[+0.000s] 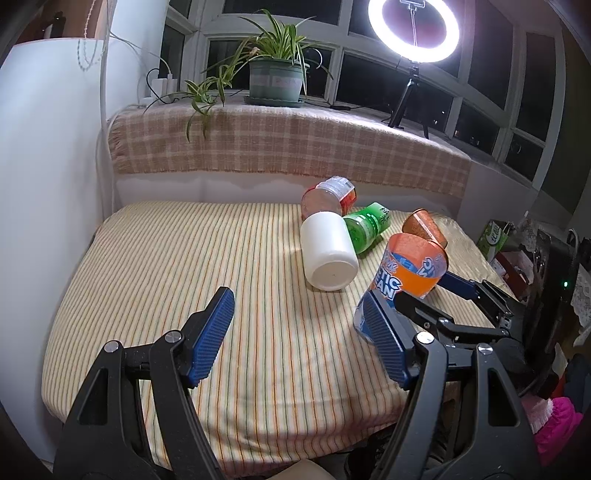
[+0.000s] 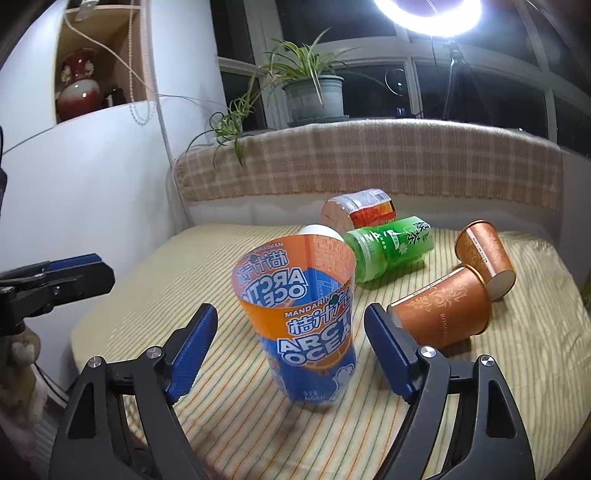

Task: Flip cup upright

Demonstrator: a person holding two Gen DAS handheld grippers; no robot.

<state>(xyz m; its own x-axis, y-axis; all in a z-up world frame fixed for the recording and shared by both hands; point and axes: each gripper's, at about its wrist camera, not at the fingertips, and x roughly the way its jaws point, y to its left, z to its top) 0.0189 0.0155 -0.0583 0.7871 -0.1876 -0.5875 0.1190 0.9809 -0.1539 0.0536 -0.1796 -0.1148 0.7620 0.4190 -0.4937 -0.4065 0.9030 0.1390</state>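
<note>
An orange-and-blue Arctic Ocean cup (image 2: 310,317) stands upright, mouth up, on the striped tablecloth (image 2: 258,424). My right gripper (image 2: 290,349) is open, its blue pads on either side of the cup with a gap on both sides. In the left wrist view the same cup (image 1: 402,277) sits at the right, partly behind my left gripper's right finger. My left gripper (image 1: 299,338) is open and empty over bare cloth, left of the cup. The right gripper (image 1: 461,306) shows there behind the cup.
A white cup (image 1: 328,254), a green bottle-cup (image 2: 391,247), a red-labelled clear cup (image 2: 358,212) and two brown paper cups (image 2: 443,306) (image 2: 487,254) lie on their sides behind. A plaid-covered ledge (image 1: 288,144) with a potted plant (image 1: 275,79) and ring light (image 1: 413,27) bounds the back.
</note>
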